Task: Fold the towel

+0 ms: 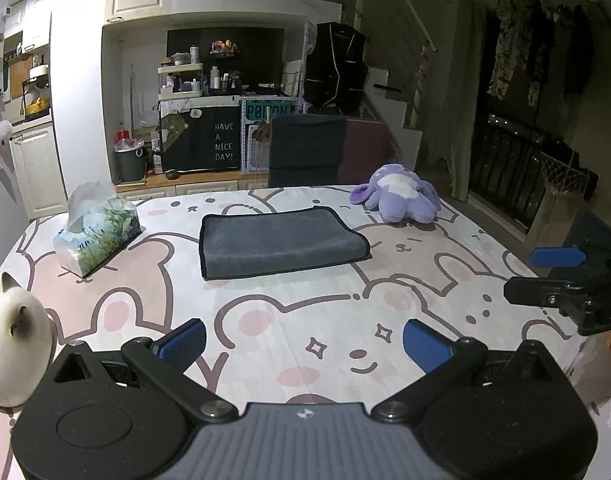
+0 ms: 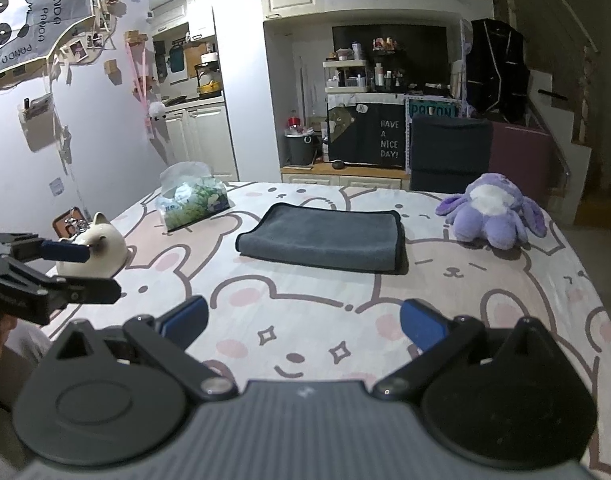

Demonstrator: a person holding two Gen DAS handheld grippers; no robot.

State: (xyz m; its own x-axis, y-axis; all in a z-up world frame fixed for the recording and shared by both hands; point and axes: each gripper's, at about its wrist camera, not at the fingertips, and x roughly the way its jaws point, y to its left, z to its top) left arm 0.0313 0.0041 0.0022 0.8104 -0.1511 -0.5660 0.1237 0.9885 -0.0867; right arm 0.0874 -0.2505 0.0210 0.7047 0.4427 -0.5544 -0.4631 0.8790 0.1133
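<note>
A dark grey towel [image 1: 279,242] with black edging lies folded into a thick rectangle near the middle of the table; it also shows in the right wrist view [image 2: 325,242]. My left gripper [image 1: 304,344] is open and empty, low over the near part of the table, well short of the towel. My right gripper [image 2: 304,326] is open and empty, also near the front edge. Each gripper shows in the other's view: the right one [image 1: 545,276] at the right edge, the left one [image 2: 79,270] at the left edge.
The table wears a pink bear-print cloth [image 1: 305,300]. A tissue pack [image 1: 97,230] stands left of the towel, a purple plush toy [image 1: 399,198] at the back right, a white cat figure [image 1: 15,336] at the near left. A dark chair [image 1: 305,150] stands behind the table.
</note>
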